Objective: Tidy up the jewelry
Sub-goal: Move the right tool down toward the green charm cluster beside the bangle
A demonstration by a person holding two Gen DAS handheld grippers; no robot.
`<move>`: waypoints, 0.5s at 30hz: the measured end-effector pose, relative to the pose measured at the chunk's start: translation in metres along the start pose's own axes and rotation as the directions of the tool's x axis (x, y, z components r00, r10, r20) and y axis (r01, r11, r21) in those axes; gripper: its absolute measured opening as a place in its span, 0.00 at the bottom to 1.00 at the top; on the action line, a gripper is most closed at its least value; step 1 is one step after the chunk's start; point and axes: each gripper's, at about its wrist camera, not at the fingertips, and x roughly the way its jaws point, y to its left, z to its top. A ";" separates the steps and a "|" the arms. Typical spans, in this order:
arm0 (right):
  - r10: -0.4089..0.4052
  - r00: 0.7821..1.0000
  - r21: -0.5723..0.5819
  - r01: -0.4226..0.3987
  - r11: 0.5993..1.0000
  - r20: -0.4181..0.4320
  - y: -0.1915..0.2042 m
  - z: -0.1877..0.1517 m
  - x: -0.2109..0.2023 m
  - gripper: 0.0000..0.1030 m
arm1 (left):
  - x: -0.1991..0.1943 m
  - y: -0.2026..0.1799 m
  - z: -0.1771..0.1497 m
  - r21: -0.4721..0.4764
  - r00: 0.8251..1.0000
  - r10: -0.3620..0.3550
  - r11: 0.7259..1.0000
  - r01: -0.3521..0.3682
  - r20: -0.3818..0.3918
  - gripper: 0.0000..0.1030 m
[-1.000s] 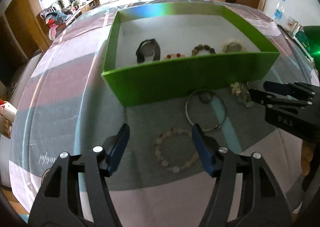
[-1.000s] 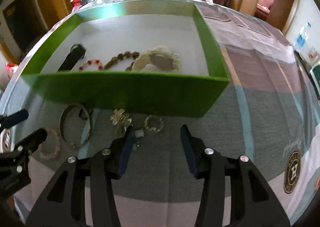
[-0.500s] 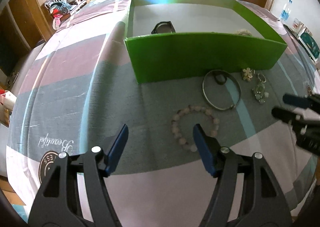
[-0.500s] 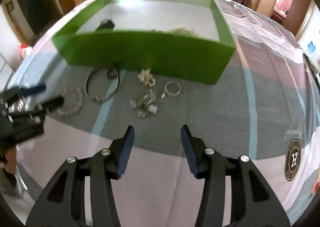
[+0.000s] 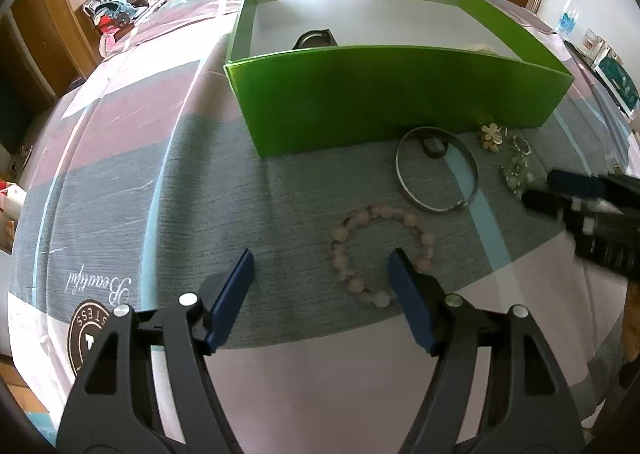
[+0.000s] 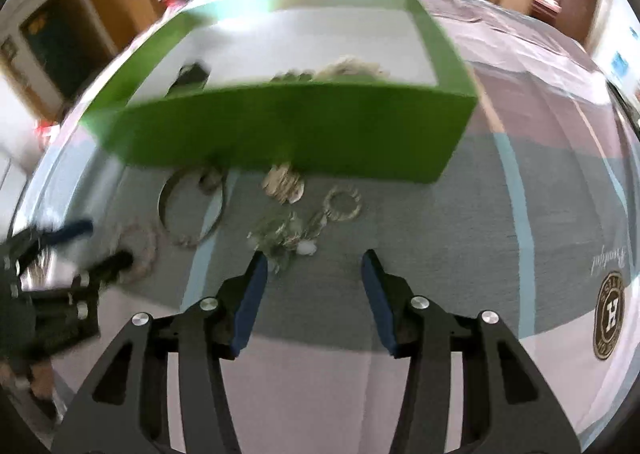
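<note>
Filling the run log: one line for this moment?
left gripper open, empty | right gripper open, empty | bead bracelet, bangle outside green box

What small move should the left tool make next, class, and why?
Probably ease the left tool forward and to its right, centring it over the pale bead bracelet. The tool is open and empty, and the bracelet lies on the cloth outside the green box, partly behind its right finger.

At the bottom of the frame the left tool (image 5: 320,278) stands spread wide, holding nothing. A pale bead bracelet (image 5: 380,250) lies on the tabletop (image 5: 200,182) just above its right finger. Higher right lies a silver bangle (image 5: 437,168), then a flower brooch (image 5: 493,135), before the green box (image 5: 392,94). The right tool (image 5: 548,188) enters from the right edge.
</note>
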 end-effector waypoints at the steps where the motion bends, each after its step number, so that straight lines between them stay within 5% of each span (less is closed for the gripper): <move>1: -0.021 1.000 -0.033 0.021 0.999 -0.001 0.004 -0.003 -0.001 0.49 | 0.000 0.000 0.000 0.002 1.000 -0.001 1.000 0.001 0.000 0.68; 5: 0.023 0.999 -0.099 -0.027 0.995 -0.045 0.008 -0.014 -0.010 0.50 | 0.000 -0.001 0.000 0.007 1.000 -0.001 1.000 0.001 0.000 0.68; 9: 0.070 0.997 -0.021 -0.070 0.997 0.012 -0.006 -0.009 -0.021 0.50 | 0.001 0.000 0.001 0.002 1.000 -0.001 1.000 0.001 -0.002 0.69; 12: 0.069 0.996 0.027 -0.071 0.997 0.054 -0.011 0.003 -0.022 0.36 | 0.001 -0.001 0.002 0.006 1.000 -0.001 1.000 0.001 -0.001 0.69; 15: 0.089 0.994 0.032 -0.092 0.995 0.064 -0.006 0.015 -0.015 0.34 | 0.001 -0.001 0.002 0.005 1.000 -0.001 1.000 0.001 -0.002 0.70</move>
